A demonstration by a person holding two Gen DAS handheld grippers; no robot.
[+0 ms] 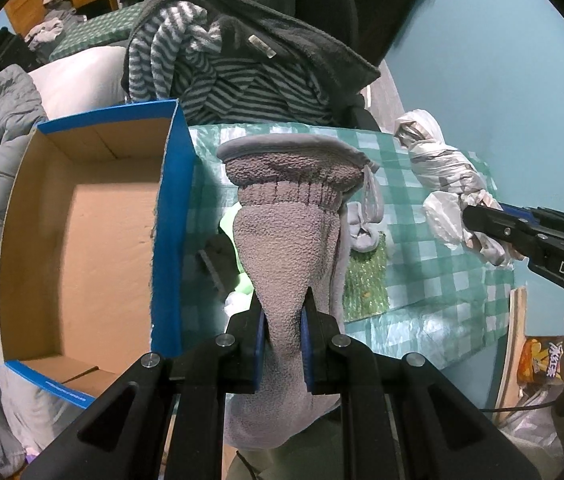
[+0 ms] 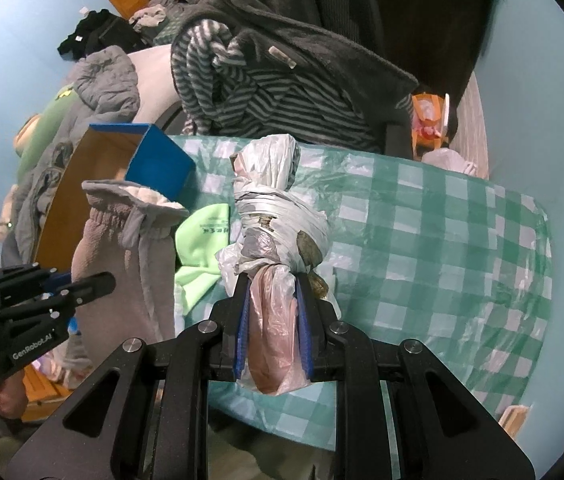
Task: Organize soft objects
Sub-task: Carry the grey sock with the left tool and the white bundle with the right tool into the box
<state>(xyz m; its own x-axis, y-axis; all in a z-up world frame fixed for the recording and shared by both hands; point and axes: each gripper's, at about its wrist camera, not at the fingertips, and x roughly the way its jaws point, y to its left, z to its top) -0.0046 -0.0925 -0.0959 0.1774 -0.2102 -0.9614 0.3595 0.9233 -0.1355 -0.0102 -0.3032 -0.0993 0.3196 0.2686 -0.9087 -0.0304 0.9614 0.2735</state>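
surface: table under green-and-white checked plastic cloth (image 2: 441, 220) | on it: open blue cardboard box with brown inside (image 1: 82, 240) at left | light green folded cloth (image 2: 198, 240) | green glittery sponge-like pad (image 1: 363, 280)

You're seeing both views in cool, fairly dim indoor light with soft shadows, mild glare on the worktop (image 2: 421, 216) plastic cover, strong fisheye bending and dark vignetting at the edges, and slight blur far off.
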